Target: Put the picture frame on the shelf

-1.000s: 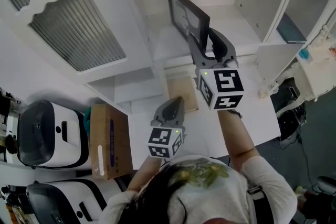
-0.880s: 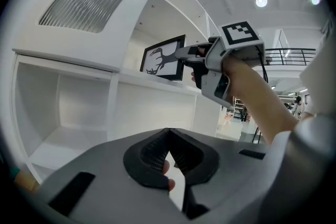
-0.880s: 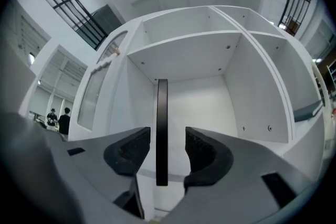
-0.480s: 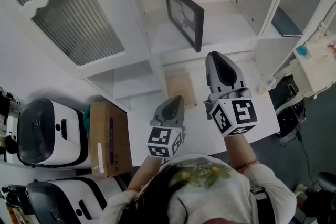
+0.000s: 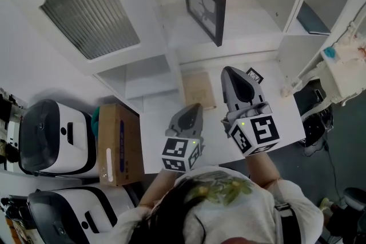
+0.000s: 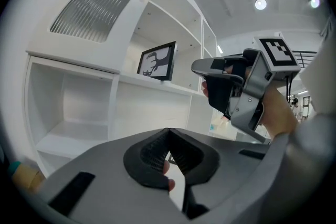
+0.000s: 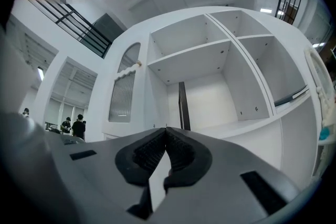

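Frame [image 5: 203, 7] stands near shelf [image 5: 251, 26] edge; right gripper [image 5: 231, 71] just closed empty, left gripper [image 5: 193, 107] closed.

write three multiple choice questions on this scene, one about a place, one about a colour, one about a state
1. Where is the picture frame?
A. Standing upright on a shelf
B. Lying flat on the countertop
C. On the floor

2. What colour is the frame's border?
A. White
B. Black
C. Red

3. How do the jaws of the right hand-held gripper stand?
A. Wide apart
B. Shut on the frame
C. Shut on nothing

Answers:
1 A: the head view shows it on edge in the open shelf compartment, clear of both grippers.
2 B: its dark border stands out against the white shelf.
3 C: in the right gripper view the jaws have just closed and meet with nothing between them, while the frame stands further off.
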`<action>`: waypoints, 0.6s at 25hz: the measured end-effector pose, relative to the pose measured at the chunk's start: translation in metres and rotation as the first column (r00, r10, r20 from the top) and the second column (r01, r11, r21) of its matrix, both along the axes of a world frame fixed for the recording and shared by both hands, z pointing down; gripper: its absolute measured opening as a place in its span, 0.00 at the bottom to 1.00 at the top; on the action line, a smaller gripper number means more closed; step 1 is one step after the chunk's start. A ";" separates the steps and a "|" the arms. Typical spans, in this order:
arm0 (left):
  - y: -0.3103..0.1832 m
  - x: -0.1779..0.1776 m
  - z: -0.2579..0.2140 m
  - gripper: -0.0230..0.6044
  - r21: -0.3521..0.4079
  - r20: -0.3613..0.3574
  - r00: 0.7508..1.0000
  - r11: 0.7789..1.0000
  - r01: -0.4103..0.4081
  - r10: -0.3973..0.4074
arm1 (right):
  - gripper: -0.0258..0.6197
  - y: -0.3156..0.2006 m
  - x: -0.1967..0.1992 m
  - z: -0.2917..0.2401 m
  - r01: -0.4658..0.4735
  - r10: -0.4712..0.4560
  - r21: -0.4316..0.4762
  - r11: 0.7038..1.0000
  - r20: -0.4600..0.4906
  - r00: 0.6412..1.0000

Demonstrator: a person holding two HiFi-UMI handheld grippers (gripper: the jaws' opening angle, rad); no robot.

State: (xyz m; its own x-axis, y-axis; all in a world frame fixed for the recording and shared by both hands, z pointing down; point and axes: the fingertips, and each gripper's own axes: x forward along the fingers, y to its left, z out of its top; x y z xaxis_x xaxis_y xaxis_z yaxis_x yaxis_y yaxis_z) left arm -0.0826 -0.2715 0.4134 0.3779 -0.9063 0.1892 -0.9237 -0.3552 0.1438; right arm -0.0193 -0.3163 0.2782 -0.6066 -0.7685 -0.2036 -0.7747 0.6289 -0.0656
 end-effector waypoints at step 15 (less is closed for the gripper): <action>0.031 0.020 0.004 0.07 -0.010 -0.005 0.999 0.999 -0.052 0.052 | 0.09 0.036 0.013 0.031 -0.058 0.052 -0.065 0.996 -0.085 0.995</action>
